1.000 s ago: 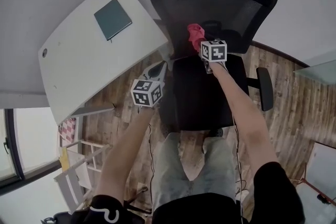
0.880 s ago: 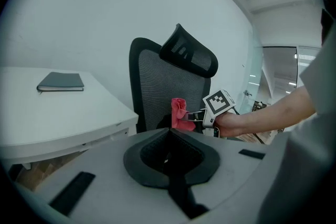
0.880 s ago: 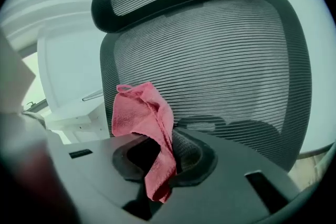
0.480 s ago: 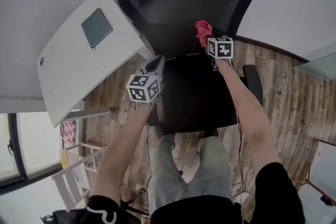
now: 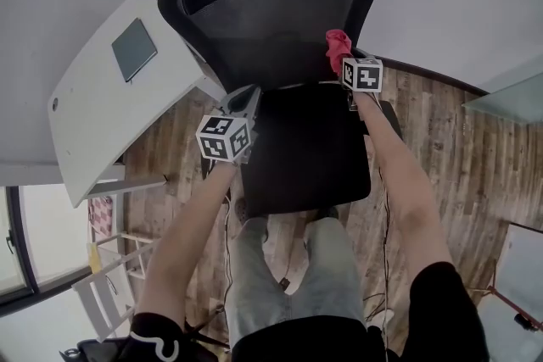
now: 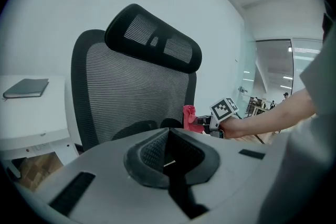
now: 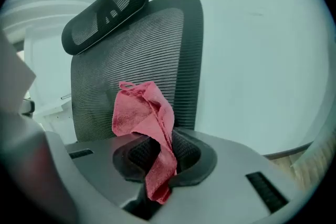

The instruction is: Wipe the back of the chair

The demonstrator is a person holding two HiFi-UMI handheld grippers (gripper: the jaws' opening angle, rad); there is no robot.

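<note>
Jaws: right gripper (image 7: 160, 159) clamped on red cloth (image 7: 140, 113), mesh chair back (image 7: 134, 52) just ahead; left gripper (image 6: 169, 159) closed, empty. Risk: mesh drag pulls cloth out of the pinch.

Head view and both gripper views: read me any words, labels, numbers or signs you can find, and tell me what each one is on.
No readable text in any view.
Left marker cube and right marker cube: black-and-white square patterns only, no letters or digits.
Notebook cover: plain, no print visible.
White curl on the sleeve: a shape, not legible as text.
</note>
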